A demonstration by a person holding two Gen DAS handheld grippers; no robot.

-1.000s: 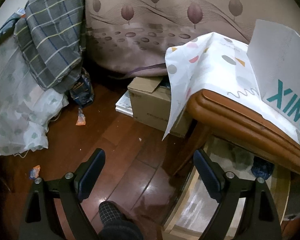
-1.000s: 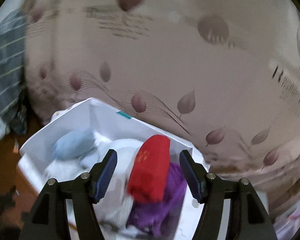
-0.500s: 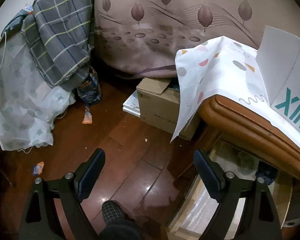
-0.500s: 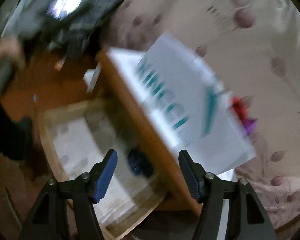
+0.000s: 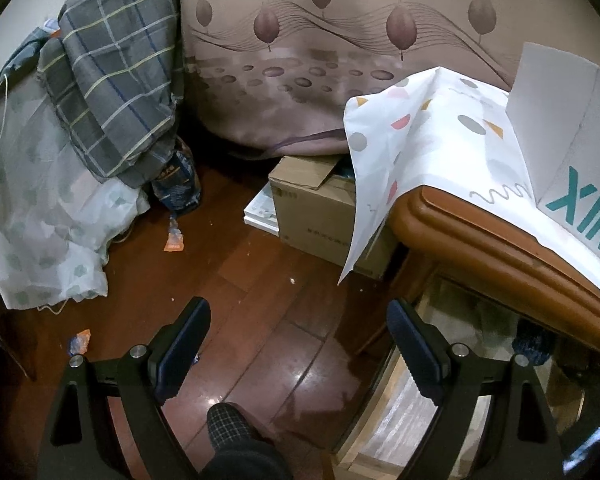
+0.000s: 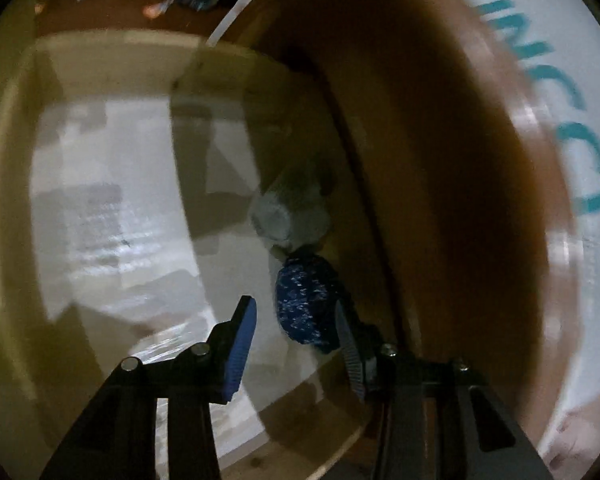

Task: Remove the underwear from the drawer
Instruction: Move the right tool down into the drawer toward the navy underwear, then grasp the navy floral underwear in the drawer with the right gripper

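My right gripper is down inside the open wooden drawer. A rolled dark blue speckled underwear lies between its closing jaws. The right pad is at the roll and the left pad stands a little off it. A pale grey-blue roll lies just behind it, against the cabinet front. In the left wrist view my left gripper hangs open over the floor, holding nothing. The drawer and the blue roll show at the lower right.
A white box with teal letters stands on the spotted cloth over the wooden cabinet top. A cardboard box, plaid bedding, wrappers and a person's foot are on or near the floor.
The right gripper dropped from above the white box of clothes into the drawer, rolled, and its jaws narrowed around the blue roll. The left gripper stayed put and open.
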